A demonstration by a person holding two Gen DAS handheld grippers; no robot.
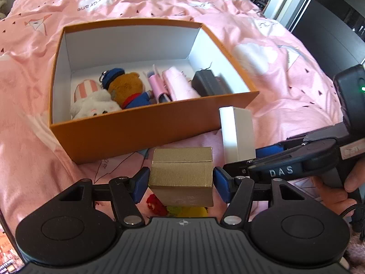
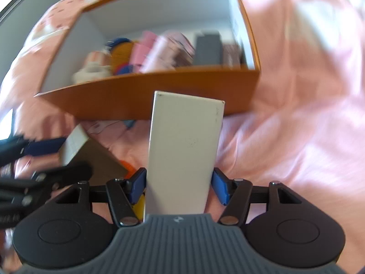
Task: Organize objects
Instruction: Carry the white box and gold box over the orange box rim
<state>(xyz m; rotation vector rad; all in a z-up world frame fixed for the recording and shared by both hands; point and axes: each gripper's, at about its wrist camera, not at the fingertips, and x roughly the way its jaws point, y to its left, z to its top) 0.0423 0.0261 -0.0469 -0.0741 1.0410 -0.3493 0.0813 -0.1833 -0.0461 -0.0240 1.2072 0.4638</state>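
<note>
An open orange box lies on the pink bed and holds plush toys, pink items and a dark grey case. My left gripper is shut on a small gold box just in front of the orange box. My right gripper is shut on a tall white box, held upright before the orange box. The white box and right gripper also show in the left wrist view, right of the gold box. The gold box shows blurred in the right wrist view.
A pink patterned duvet covers the bed all around. A colourful red and yellow item lies under the gold box. Dark furniture stands at the far right beyond the bed.
</note>
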